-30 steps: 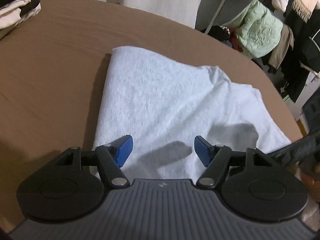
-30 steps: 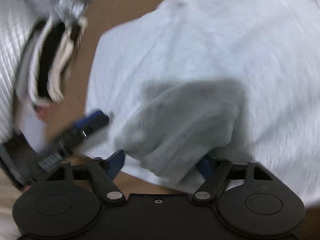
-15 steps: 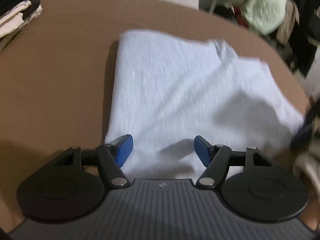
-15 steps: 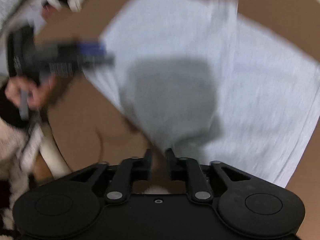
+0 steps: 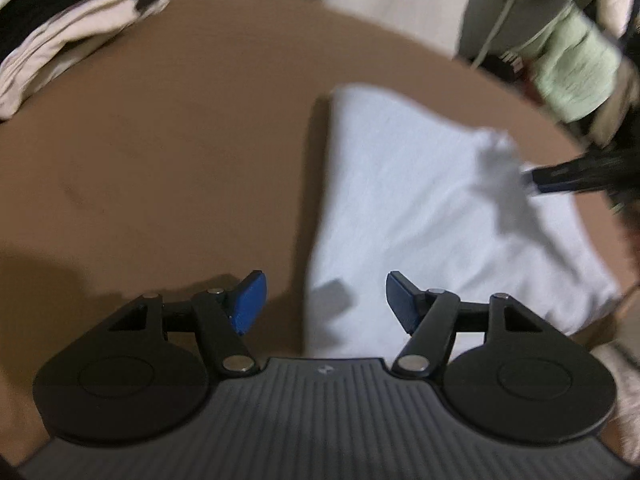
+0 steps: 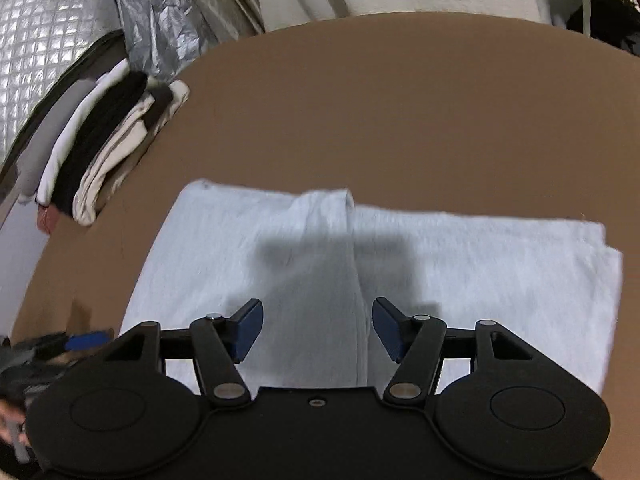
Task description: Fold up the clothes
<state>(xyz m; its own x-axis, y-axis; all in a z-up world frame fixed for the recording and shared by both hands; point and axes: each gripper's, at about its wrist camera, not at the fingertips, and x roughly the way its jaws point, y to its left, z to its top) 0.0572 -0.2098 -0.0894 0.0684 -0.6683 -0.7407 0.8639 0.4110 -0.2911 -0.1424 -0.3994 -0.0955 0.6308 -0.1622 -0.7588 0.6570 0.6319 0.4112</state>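
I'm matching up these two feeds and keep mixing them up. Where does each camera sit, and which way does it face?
Left wrist: sits on the left gripper, looking down along its open fingers at the white garment's left edge; the right gripper shows at the right.
Right wrist: sits on the right gripper, jaws opening, nothing between them, over the garment's centre fold; the left gripper shows at lower left.
Shared: the garment, brown table, stack of folded clothes.

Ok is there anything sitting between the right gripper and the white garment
Nothing visible. The right gripper hangs over the white garment with its jaws opening and empty; only bare cloth lies below them. The folded stack sits off at the table's far left edge, and the left gripper is off to the side.
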